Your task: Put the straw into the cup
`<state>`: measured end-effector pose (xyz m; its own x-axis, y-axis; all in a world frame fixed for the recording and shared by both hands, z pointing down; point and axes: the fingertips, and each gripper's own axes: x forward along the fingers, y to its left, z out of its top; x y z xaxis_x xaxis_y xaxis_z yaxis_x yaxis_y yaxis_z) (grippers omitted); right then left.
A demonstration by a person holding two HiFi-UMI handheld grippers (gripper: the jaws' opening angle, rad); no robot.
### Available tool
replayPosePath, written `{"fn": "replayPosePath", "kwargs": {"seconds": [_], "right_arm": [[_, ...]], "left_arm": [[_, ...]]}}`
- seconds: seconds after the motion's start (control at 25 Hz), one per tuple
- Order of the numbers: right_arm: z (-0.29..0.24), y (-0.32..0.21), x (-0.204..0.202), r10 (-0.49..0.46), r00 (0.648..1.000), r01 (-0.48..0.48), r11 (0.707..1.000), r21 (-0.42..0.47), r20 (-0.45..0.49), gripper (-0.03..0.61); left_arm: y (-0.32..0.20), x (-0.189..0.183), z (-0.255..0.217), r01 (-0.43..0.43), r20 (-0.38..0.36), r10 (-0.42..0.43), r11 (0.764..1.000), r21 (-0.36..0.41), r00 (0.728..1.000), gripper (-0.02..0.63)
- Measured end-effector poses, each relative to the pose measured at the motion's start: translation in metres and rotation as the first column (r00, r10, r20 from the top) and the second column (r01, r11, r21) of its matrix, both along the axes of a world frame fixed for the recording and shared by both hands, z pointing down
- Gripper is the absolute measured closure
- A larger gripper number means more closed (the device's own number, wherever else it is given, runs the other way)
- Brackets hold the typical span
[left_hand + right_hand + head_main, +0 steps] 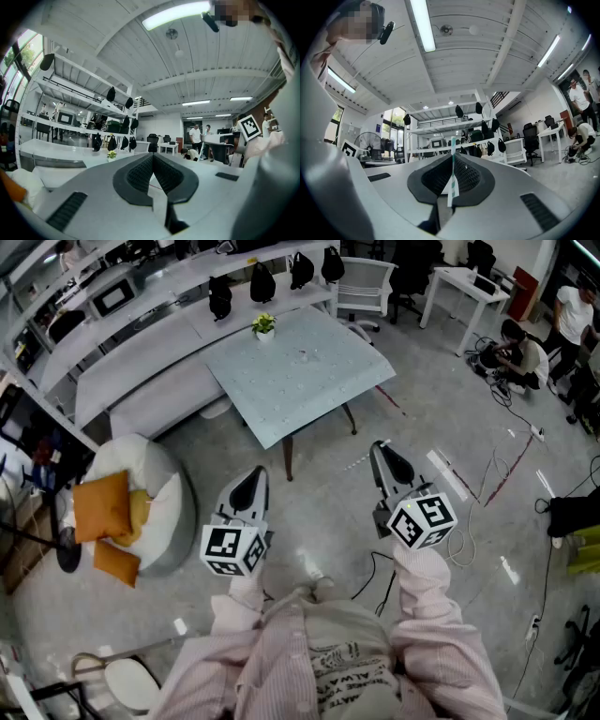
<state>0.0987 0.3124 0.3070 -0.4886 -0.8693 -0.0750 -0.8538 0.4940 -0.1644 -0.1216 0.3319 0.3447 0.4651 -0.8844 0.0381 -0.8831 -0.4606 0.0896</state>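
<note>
My right gripper (453, 158) is shut on a thin white and green straw (452, 180), which stands upright between the pads and pokes a little above the tips. In the head view the right gripper (381, 450) is held level over the floor, short of the pale square table (309, 390). My left gripper (251, 476) hovers beside it, also level. In the left gripper view that gripper (153, 158) has its jaws closed tip to tip with nothing between them. I cannot make out a cup in any view.
A small potted plant (264, 326) stands at the table's far edge. A white beanbag (159, 484) with orange cushions lies at the left. Shelves with black bags (220, 296) run behind. Cables (506, 460) trail on the floor at the right, near a crouching person (525, 357).
</note>
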Motion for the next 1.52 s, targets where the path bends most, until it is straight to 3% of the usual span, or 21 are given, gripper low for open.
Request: {"fn": "replayPosePath", "kwargs": {"seconds": [0.64,0.96,1.52], "right_arm": [[0.007,-0.017,0.031,-0.02,1.0,0.02,1.0,0.015,0.003,0.569],[0.007,-0.037,0.034,-0.043,0.999,0.042,0.999,0.026,0.018,0.569],[0.027,-0.138,0.032,-0.034,0.999,0.034,0.999,-0.013,0.02,0.569]], "left_arm": [[-0.015,0.037,0.012,0.001,-0.022,-0.002,1.0,-0.009,1.0,0.614],[-0.032,0.037,0.013,0.027,-0.013,-0.027,1.0,-0.01,1.0,0.614],[-0.135,0.041,0.025,0.009,-0.016,-0.01,1.0,-0.027,1.0,0.614]]}}
